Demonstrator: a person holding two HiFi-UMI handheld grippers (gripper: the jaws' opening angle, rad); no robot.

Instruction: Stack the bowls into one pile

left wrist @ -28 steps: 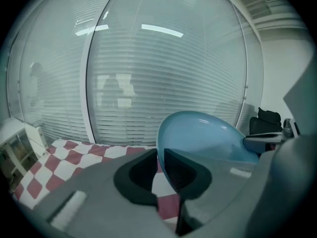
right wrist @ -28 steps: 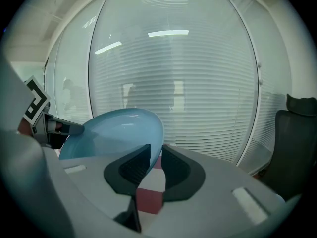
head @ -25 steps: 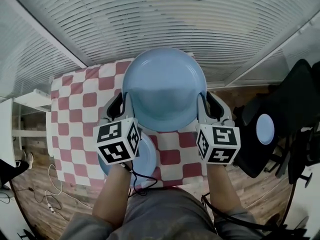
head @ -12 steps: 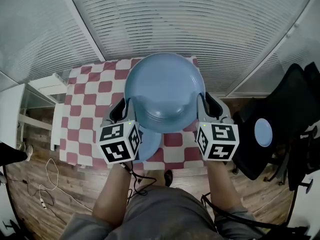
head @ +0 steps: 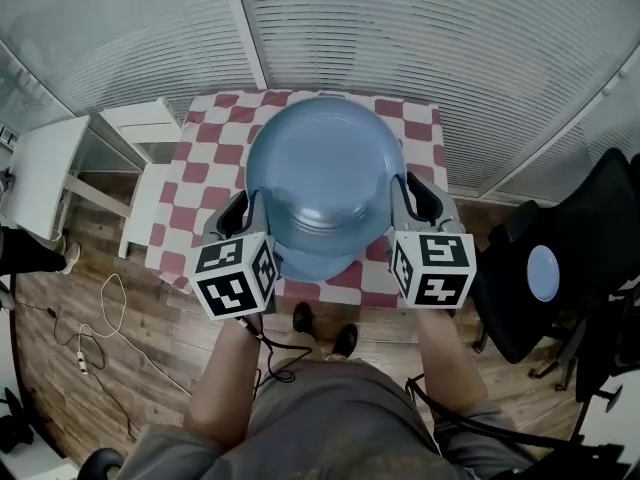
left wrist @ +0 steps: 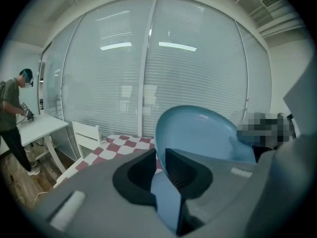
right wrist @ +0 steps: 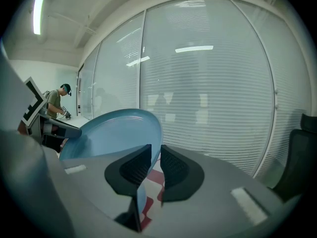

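Note:
A large light-blue bowl [head: 320, 168] hangs over the red-and-white checked table [head: 215, 128], held by its rim on both sides. My left gripper [head: 248, 214] is shut on its left rim, and my right gripper [head: 402, 204] is shut on its right rim. The left gripper view shows the bowl [left wrist: 198, 133] tilted, its edge pinched at the left gripper [left wrist: 159, 161]. In the right gripper view the bowl [right wrist: 111, 130] is clamped the same way by the right gripper [right wrist: 152, 156]. A second blue bowl [head: 310, 261] lies on the table, mostly hidden under the held one's near edge.
A white chair [head: 140, 193] and a white desk [head: 40, 173] stand left of the table. At the right is a black office chair [head: 570, 238] with a blue disc [head: 543, 273] on it. Cables [head: 95, 343] trail on the wooden floor. A person [left wrist: 12, 128] stands far left. Blinds cover the windows behind.
Both grippers stay clamped on the large bowl. The bowl on the table, earlier seen under the left gripper, now lies beneath the held bowl's near edge. The head view has swung left.

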